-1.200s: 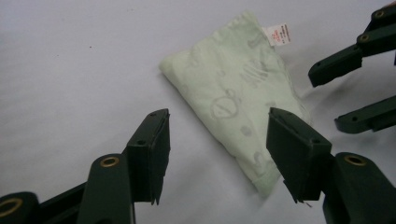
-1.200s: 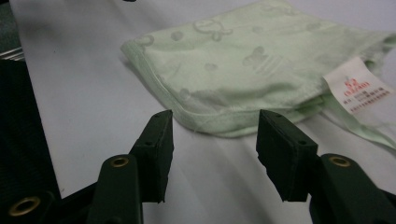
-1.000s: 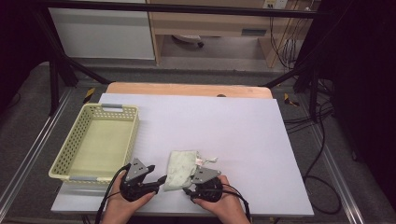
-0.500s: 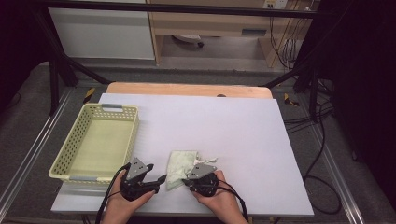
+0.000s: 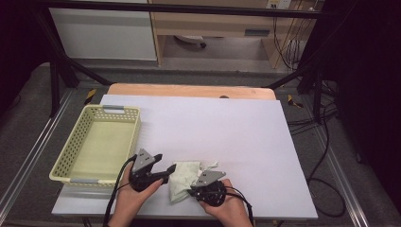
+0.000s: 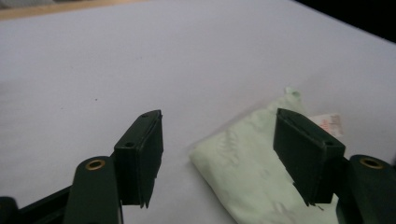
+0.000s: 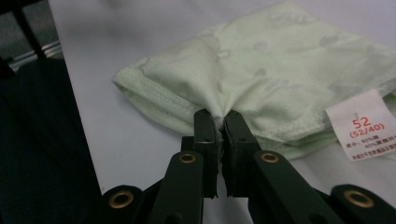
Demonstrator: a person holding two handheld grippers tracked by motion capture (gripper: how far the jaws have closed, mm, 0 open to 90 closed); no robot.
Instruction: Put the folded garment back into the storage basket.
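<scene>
**Cloth pinched at the near edge of the bench**

Bench (image 5: pixel 246 142) surface is wide, pale and mostly bare. At its left side sits a yellow-green basket (image 5: pixel 75 142), empty and well apart from the work. The pale green cloth (image 5: pixel 182 182), folded and rumpled, lies near the front edge between the two hands; it looks light, soft and limp, likely to sag and unfold when lifted, so hemmed edges or corners are the best hold. The right claw (image 7: pixel 220 122) is clamped on a hem fold, beside a white size label (image 7: pixel 366 126). The left claw (image 6: pixel 219 154) stands apart, the cloth's corner between its jaws, unpinched. Nothing obstructs.
</scene>
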